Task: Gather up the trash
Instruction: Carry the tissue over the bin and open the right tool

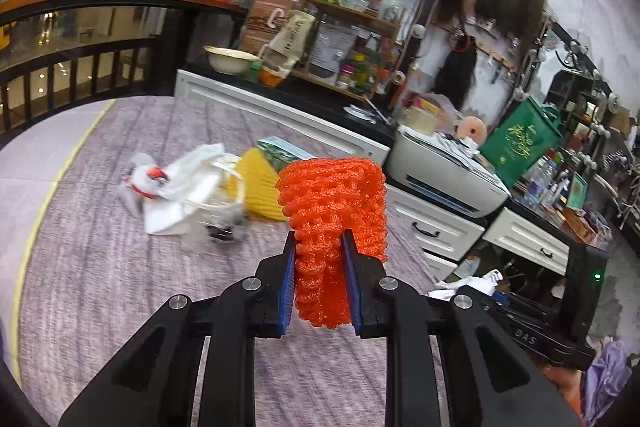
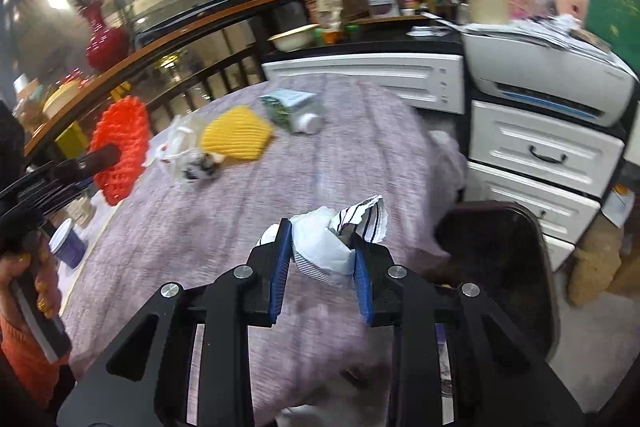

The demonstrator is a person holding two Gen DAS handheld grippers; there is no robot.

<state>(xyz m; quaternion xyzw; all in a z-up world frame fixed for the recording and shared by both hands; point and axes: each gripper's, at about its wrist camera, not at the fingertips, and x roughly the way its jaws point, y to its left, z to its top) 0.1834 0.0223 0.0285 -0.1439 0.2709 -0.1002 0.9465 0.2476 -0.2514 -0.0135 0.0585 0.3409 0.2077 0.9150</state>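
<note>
My left gripper (image 1: pixel 319 239) is shut on an orange foam net sleeve (image 1: pixel 334 205) and holds it above the purple-grey table (image 1: pixel 100 267). The sleeve also shows at the left of the right wrist view (image 2: pixel 122 143). My right gripper (image 2: pixel 322 231) is shut on a crumpled white striped paper wrapper (image 2: pixel 340 233) above the table's near right edge. On the table lie a yellow foam net (image 2: pixel 238 139), a white plastic bag (image 1: pixel 188 187), a small dark scrap (image 2: pixel 200 163) and a green-white tube package (image 2: pixel 294 109).
A dark bin (image 2: pixel 516 259) stands by the table's right edge. White drawers (image 2: pixel 540 155) with a printer (image 2: pixel 548 75) on top stand to the right. A railing (image 1: pixel 60 67) and cluttered shelves (image 1: pixel 340 39) are behind. A purple cup (image 2: pixel 68 243) sits at the left.
</note>
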